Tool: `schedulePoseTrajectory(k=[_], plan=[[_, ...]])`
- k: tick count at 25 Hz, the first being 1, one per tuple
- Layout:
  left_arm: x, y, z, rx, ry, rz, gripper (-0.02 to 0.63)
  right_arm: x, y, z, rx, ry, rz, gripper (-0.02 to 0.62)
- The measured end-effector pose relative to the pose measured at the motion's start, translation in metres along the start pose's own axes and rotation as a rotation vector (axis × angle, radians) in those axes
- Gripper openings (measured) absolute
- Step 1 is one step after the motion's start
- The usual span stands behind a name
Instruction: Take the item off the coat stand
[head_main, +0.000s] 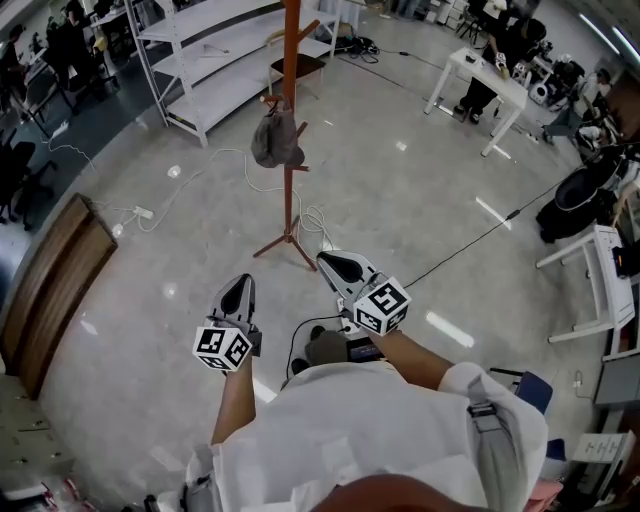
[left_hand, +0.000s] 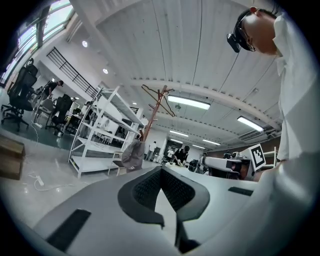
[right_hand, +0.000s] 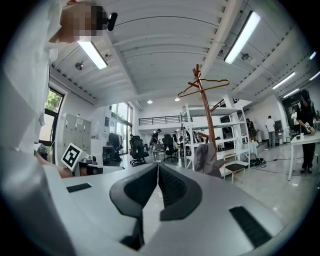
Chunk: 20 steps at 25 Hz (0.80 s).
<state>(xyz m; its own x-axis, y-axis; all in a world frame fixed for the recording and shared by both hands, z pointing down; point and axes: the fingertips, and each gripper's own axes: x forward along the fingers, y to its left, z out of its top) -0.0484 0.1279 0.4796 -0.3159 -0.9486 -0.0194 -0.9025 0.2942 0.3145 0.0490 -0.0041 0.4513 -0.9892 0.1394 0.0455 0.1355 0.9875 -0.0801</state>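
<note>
A reddish-brown wooden coat stand (head_main: 291, 120) rises from the floor ahead of me. A grey item (head_main: 276, 140) like a cap or small bag hangs on one of its lower pegs. The same grey item (left_hand: 133, 155) shows beyond the jaws in the left gripper view, and the grey item (right_hand: 205, 159) hangs right of the jaws in the right gripper view. A bare wire hanger (right_hand: 202, 86) sits at the stand's top. My left gripper (head_main: 237, 287) and right gripper (head_main: 332, 262) are both shut, hold nothing, and point level toward the stand, well short of it.
White metal shelving (head_main: 215, 60) stands behind the stand. A wooden bench (head_main: 50, 290) lies at the left, white desks (head_main: 480, 85) at the right. Cables (head_main: 180, 190) run across the polished floor near the stand's feet (head_main: 290, 245). People sit at desks far off.
</note>
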Motion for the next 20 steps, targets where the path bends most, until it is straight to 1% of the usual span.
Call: schedulePoseTrajectory(k=[3, 8, 13, 16, 20], plan=[[0.004, 0.010, 0.004, -0.007, -0.001, 0.000, 0.012, 0.004, -0.009, 0.000, 0.005, -0.005, -0.015, 0.025], [0.017, 0.030, 0.020, 0.016, -0.009, 0.004, 0.012, 0.022, -0.031, 0.002, 0.019, -0.027, -0.034, 0.025], [0.051, 0.052, 0.032, 0.032, 0.002, -0.019, 0.012, 0.054, -0.064, 0.006, 0.033, -0.060, -0.055, 0.025], [0.075, 0.068, 0.041, 0.049, 0.013, -0.045, 0.012, 0.076, -0.082, 0.014, 0.024, -0.089, -0.070, 0.025], [0.115, 0.090, 0.053, 0.051, 0.024, -0.070, 0.012, 0.099, -0.114, 0.027, 0.012, -0.113, -0.089, 0.026]])
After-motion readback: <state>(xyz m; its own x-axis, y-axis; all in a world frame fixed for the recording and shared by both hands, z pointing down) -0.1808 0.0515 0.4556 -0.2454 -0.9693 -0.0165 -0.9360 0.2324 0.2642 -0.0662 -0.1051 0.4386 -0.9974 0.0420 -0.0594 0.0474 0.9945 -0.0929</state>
